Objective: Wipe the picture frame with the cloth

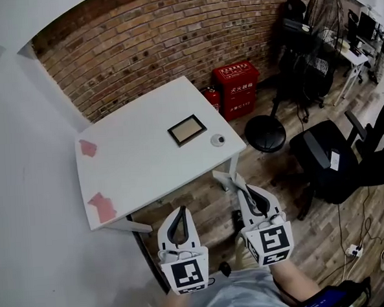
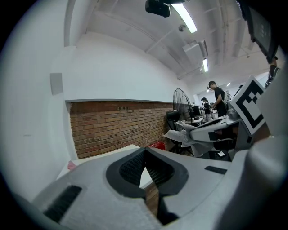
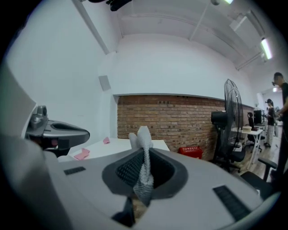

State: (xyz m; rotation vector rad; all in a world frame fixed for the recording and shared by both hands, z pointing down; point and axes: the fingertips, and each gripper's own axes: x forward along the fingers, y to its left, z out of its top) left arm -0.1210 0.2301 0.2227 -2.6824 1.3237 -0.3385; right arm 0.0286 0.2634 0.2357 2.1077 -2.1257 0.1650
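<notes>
Head view: we hold both grippers short of the near edge of the white rectangular tabletop (image 1: 140, 153), above the brown wooden floor (image 1: 204, 197). The left gripper (image 2: 145, 150) has its jaws closed tip to tip with nothing between them. The right gripper (image 3: 144, 152) pinches a pale grey woven cloth (image 3: 144, 166), which sticks up past its tips. The dark-rimmed rectangular picture frame (image 1: 187, 130) lies flat near the tabletop's near right corner, well apart from both grippers.

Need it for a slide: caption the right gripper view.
Right tool clamps a grey cloth, facing the white table and brick wall.
</notes>
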